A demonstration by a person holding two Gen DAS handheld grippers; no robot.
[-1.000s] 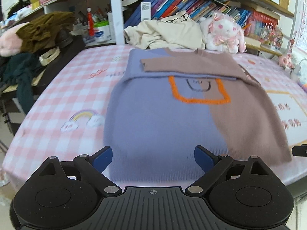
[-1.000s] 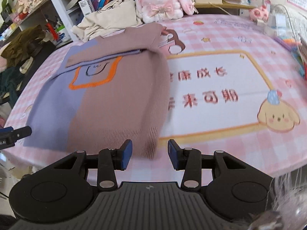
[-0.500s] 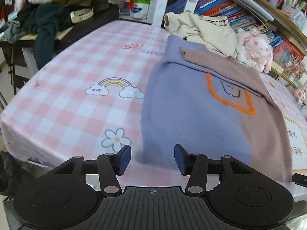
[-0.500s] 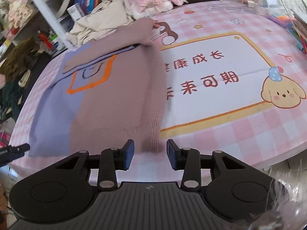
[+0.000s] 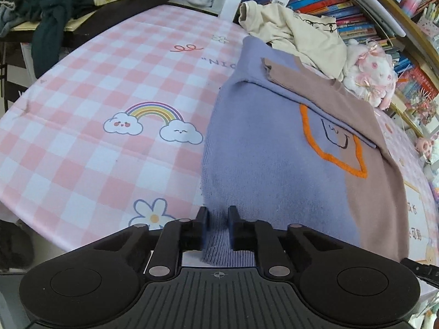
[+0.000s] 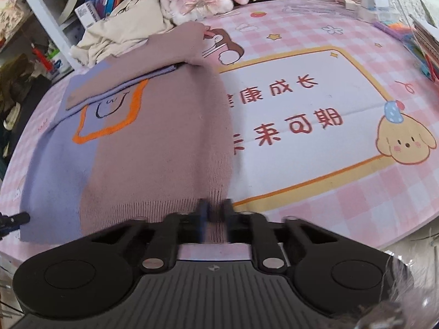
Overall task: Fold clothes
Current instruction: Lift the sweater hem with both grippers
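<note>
Left wrist view first: the sweater [image 5: 260, 170] was lying flat on the pink checked tablecloth [image 5: 96, 150], lilac half on my side, and both sleeves looked already folded in across the chest, the brown one lying on top just above the orange pocket outline [image 5: 329, 142]. So I'd call the task roughly half done, with the bottom-to-top fold not yet made. My left gripper [image 5: 217, 220] had its jaws pinched down on the ribbed hem at the lilac corner, knit squeezed between the pads, right at the near edge of the table. The rest of the sweater stretched away from the gripper towards the cream garment [image 5: 296, 30] and the plush bunny [image 5: 370, 74] at the back by the bookshelf.

Right wrist view: same story on the other corner. My right gripper [image 6: 215, 213] was clamped on the brown hem, right where the sweater's side edge meets the bottom; it's a bit blurry there, but fabric was clearly between the pads. The body ran up and away to the left, with the yellow-framed panel of red characters [image 6: 288, 109] beside it. The tip of my other gripper just poked in at the far left by the lilac corner.

With both hem corners held, what's left is presumably carrying the hem up over the sleeves, then tidying.
</note>
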